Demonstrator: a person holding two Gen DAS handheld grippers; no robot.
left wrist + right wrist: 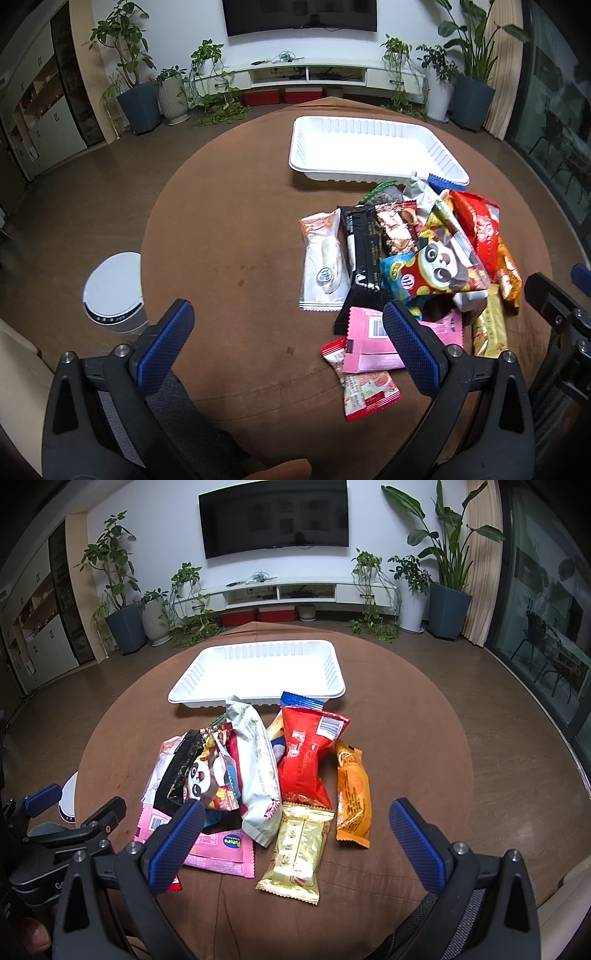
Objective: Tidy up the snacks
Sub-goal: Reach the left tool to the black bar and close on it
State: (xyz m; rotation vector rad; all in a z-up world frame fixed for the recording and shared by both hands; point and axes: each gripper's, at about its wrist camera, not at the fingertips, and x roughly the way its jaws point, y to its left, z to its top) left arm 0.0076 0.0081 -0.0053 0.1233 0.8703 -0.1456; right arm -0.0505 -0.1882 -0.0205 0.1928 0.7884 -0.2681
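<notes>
A pile of snack packets lies on the round brown table (229,236), in front of an empty white tray (369,151), which also shows in the right wrist view (258,668). The pile holds a panda packet (436,266), a pink packet (369,339), a black packet (360,254), a red bag (306,757), a gold packet (295,849) and an orange packet (352,794). My left gripper (288,321) is open and empty, left of the pile. My right gripper (295,819) is open and empty, near side of the pile above the gold packet.
A white round bin (114,291) stands on the floor left of the table. Beyond the table are a TV console (295,590), potted plants (122,590) and glass doors (546,627) on the right. The right gripper's body (561,317) shows at the left wrist view's right edge.
</notes>
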